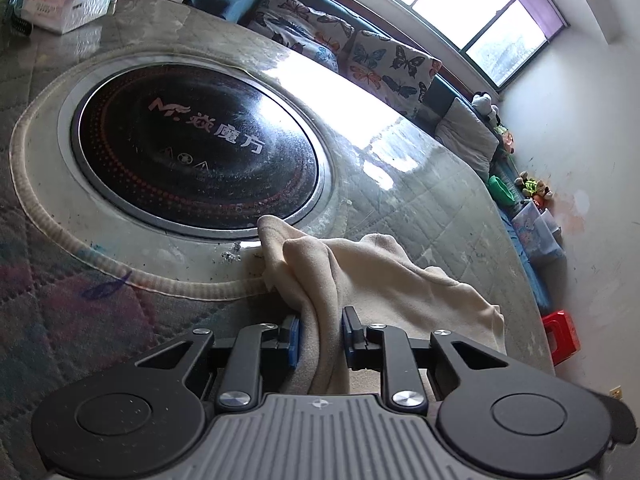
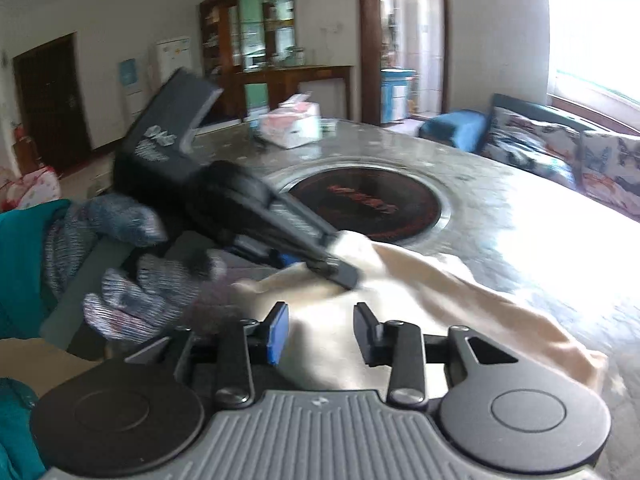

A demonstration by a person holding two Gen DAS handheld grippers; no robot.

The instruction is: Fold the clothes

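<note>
Cream cloth (image 1: 360,280) lies bunched on the glass-topped round table (image 1: 420,200), just beside the black induction hob (image 1: 192,148) set into its middle.

Left wrist view: the left gripper (image 1: 320,336) has a thick fold of the cloth running up between its 2 blue pads, which press on it from either side, so it is pinching the garment. A tissue box (image 1: 68,0) sits well apart at the far edge.

Right wrist view: the right gripper (image 2: 322,330) has its jaws spread over the cloth (image 2: 440,280), with fabric under the gap but neither pad pressing on it. Ahead, a gloved hand (image 2: 132,264) holds the left gripper (image 2: 340,272), clamped on a raised ridge of fabric.

The step looks like gathering an edge to start a fold. Next, the right tongs likely need to close on a second point along that edge, so both can lift and lay it over flat.
</note>
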